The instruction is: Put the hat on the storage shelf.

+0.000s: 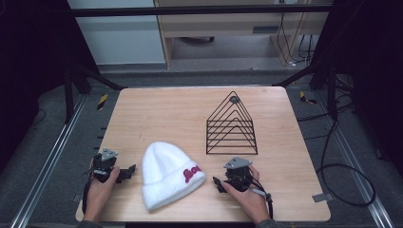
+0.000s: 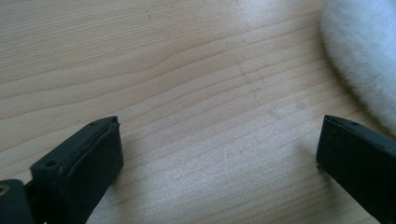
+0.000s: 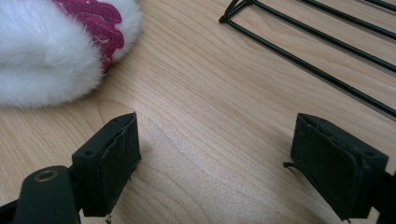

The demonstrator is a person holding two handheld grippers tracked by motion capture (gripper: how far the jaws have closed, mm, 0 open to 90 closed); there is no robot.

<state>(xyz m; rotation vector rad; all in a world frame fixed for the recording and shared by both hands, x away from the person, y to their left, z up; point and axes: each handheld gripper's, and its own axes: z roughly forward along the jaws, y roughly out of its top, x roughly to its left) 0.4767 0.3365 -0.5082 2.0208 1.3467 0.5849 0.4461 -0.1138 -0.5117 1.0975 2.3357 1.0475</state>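
Even overhead light, dark surroundings, soft shadows, slight blur.

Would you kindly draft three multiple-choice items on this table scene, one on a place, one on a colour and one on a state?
1. Where does the white hat lie?
A. Between the two grippers
B. Inside the wire rack
C. On the floor

2. What colour is the lettering on the hat's cuff?
A. Blue
B. Magenta
C. Yellow

3. How do the left gripper and the right gripper stand?
A. Both shut on the hat
B. One open, one shut
C. Both open, holding nothing

Answers:
1 A, the high view shows it on the table with a gripper on either side.
2 B, the right gripper view shows it.
3 C, in each gripper view bare wood lies between the parted jaws.

The black wire rack stands empty.
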